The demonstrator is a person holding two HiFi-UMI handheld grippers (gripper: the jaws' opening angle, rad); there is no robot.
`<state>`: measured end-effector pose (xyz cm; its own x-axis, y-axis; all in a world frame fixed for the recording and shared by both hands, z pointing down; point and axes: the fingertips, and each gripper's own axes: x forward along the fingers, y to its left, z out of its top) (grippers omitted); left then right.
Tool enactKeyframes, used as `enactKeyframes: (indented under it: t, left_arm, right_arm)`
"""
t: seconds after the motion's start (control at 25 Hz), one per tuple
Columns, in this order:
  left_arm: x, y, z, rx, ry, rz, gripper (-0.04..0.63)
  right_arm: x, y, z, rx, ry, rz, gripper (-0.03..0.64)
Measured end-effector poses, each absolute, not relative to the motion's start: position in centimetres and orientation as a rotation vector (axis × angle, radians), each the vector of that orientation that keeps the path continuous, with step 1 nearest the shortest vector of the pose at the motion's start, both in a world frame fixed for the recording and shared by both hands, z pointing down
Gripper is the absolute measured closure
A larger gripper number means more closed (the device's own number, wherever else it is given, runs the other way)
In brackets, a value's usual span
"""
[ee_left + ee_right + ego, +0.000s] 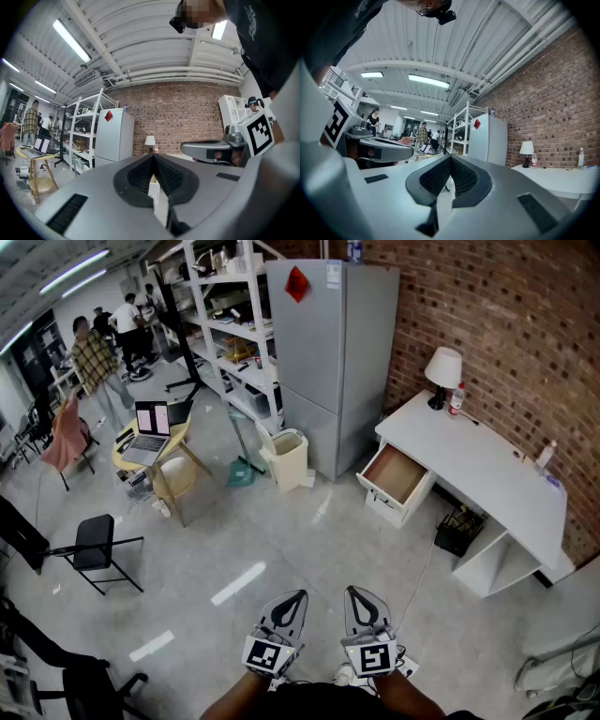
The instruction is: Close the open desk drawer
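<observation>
Left gripper [298, 595]: nearest, at the bottom edge of the head view, held level and pointing toward the far side of the room; its jaws are fully together with nothing between them.
Right gripper [353, 591]: just beside the left one, also level; in its own view the ribbed pads meet at the tips and hold nothing.
Marker cubes: one sits on the back of each gripper, closest to the person's arms.
Floor [281, 540]: pale and glossy, a wide stretch of it lies between the grippers and the furniture.
Drawer [396, 474]: far right of the grippers and well apart from both, pulled out of the left end of the table with its brown inside showing.
Table [487, 470]: white, set along the brick wall [487, 315] on the right.
Lamp [442, 371]: on the far corner of the table, with a small bottle [457, 399] just beside it.
Black basket [459, 531]: on the floor under the table, right of the drawer.
Fridge [328, 362]: grey, left of the table, with a pale bin [286, 457] at its foot.
Far left: a laptop [148, 432] on a small wooden stand, a black chair [94, 542] nearer.
</observation>
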<state>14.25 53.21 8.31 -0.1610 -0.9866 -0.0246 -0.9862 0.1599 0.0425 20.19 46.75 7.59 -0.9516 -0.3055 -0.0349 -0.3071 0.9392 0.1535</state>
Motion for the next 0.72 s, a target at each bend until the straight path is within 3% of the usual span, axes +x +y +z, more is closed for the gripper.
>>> enactKeyframes:
  t: [0.72]
  left_arm:
    - [13.6, 54.5, 8.4, 2.025, -2.412, -0.084, 0.594]
  right_arm:
    - [19.6, 48.6, 6.1, -0.464, 2.998, 0.193, 0.591]
